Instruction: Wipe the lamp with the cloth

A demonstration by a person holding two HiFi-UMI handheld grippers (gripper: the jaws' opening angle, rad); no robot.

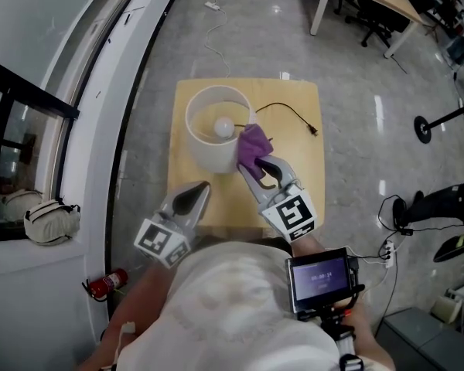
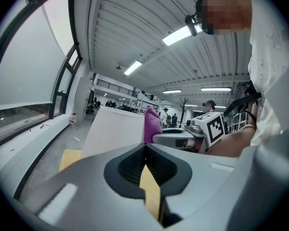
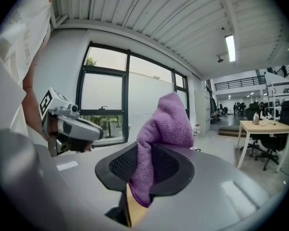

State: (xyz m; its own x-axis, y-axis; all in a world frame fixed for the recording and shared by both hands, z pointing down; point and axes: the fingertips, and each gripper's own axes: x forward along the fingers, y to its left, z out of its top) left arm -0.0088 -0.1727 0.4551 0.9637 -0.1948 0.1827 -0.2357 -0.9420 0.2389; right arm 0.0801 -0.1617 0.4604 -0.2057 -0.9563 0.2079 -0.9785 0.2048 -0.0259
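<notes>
Clamping the cloth [image 1: 253,145] just right of the lamp [image 1: 210,141], the right gripper [image 1: 255,168] could topple it off the table [image 1: 301,161] by pressing hard; the left gripper [image 1: 195,193], jaws together, braces nothing.

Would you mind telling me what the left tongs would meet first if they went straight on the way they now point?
Most likely the white lamp shade, which stands directly ahead of the shut left tongs. Nothing shows between them, though the depth is hard to judge.
</notes>
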